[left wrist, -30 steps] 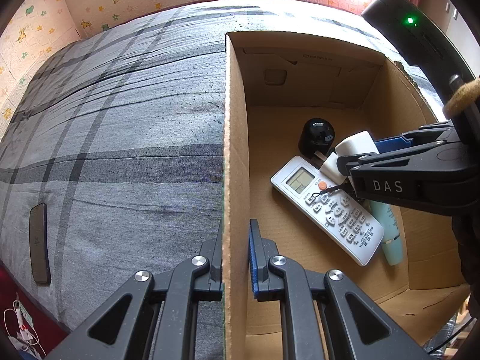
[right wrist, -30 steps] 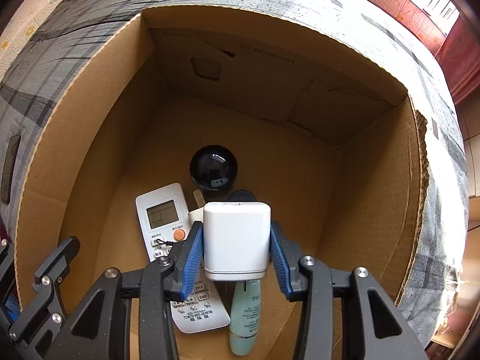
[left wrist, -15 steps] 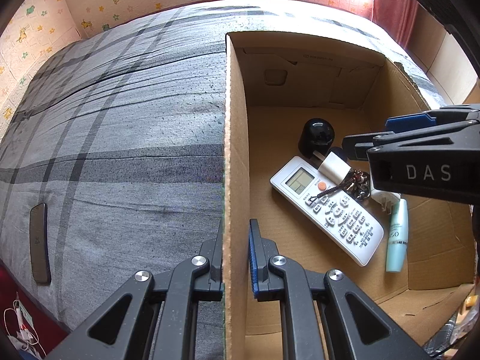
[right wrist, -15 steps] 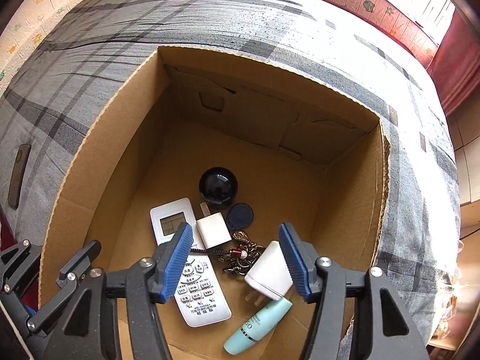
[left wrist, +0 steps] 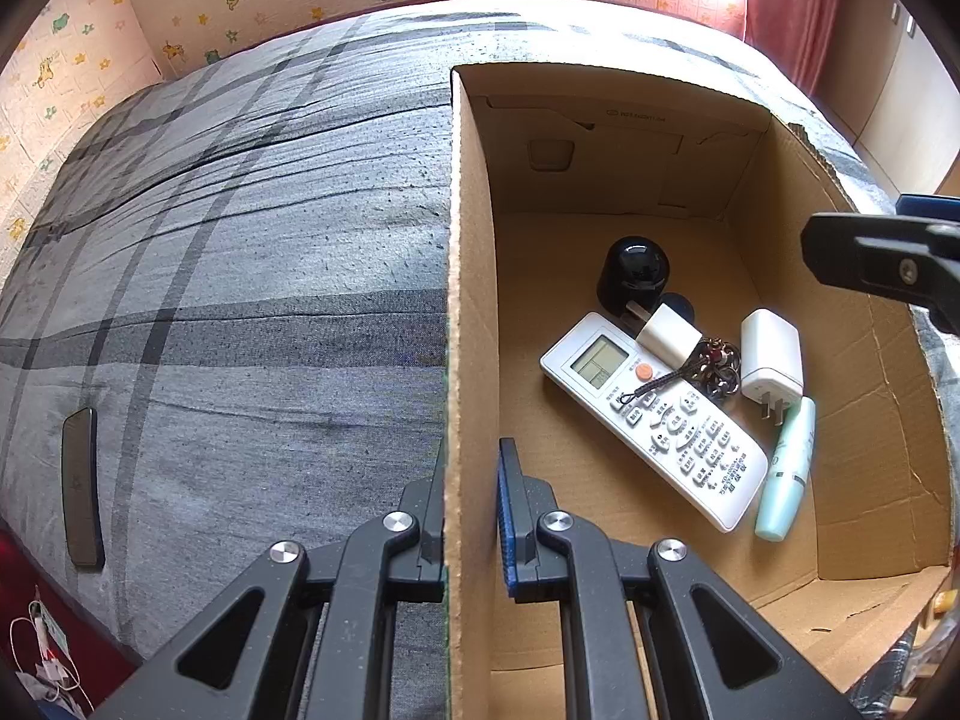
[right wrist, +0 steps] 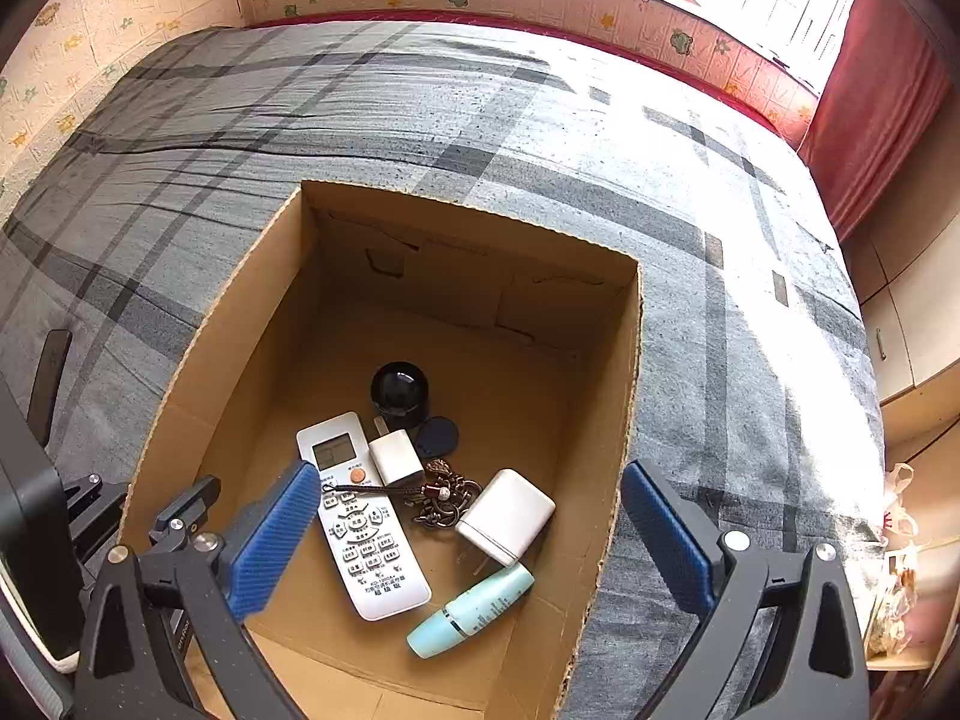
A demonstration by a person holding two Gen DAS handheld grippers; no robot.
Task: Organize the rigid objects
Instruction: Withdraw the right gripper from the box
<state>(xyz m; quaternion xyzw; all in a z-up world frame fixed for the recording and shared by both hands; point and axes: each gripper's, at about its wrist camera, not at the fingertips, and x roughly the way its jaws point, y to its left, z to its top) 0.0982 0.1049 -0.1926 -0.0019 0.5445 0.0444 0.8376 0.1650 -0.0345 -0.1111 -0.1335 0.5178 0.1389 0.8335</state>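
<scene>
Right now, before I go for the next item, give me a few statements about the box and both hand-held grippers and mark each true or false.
1. The left hand-held gripper is clamped on the cardboard box wall. True.
2. The right hand-held gripper grips the large white charger. False: its jaws have just been opening, nothing is between them, and the charger lies in the box.
3. The remote control lies on the box floor. True.
4. The teal tube lies on the bedspread outside the box. False: it is inside, beside the remote control.
5. The black phone is in the box. False: it lies on the bedspread.
</scene>
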